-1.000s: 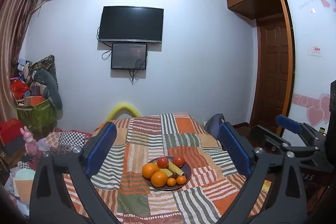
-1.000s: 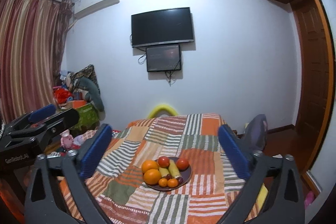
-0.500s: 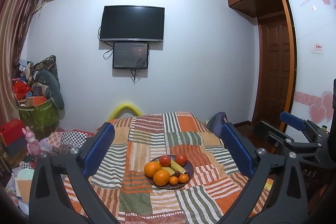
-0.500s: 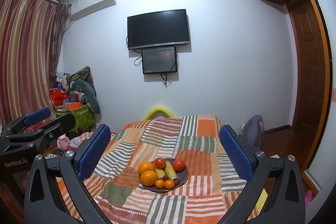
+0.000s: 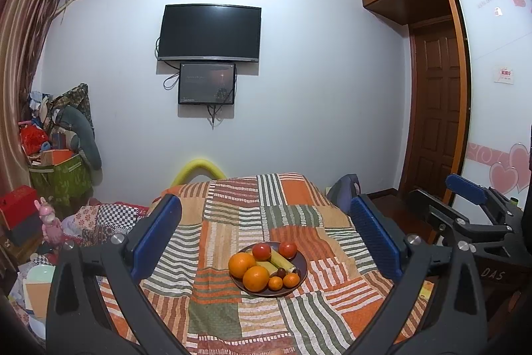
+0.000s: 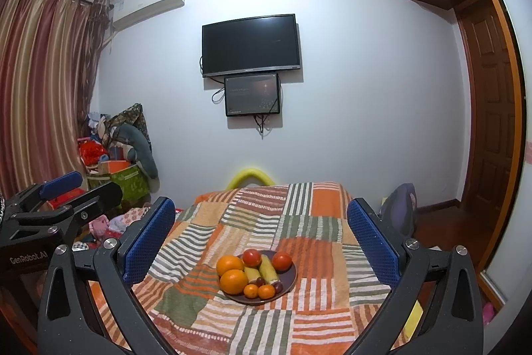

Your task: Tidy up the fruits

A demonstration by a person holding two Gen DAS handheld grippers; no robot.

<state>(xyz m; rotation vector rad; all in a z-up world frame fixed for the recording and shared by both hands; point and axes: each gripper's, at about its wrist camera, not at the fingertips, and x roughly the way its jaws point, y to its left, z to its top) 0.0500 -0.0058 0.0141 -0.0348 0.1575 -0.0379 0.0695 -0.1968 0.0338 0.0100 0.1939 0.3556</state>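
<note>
Striped patchwork cloth [image 5: 292, 215] bears round fruit plate [image 5: 301, 268]; both grippers' jaws gape, empty.

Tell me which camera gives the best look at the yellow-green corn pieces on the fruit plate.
The right wrist view: both corn pieces lie side by side, unobstructed, on the plate. In the left wrist view the corn pieces sit partly behind the oranges.

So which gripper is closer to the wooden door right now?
Right. The right gripper hovers open on the side of the wooden door. The left gripper, also open, sits beside it on the far side, toward the curtain.
</note>
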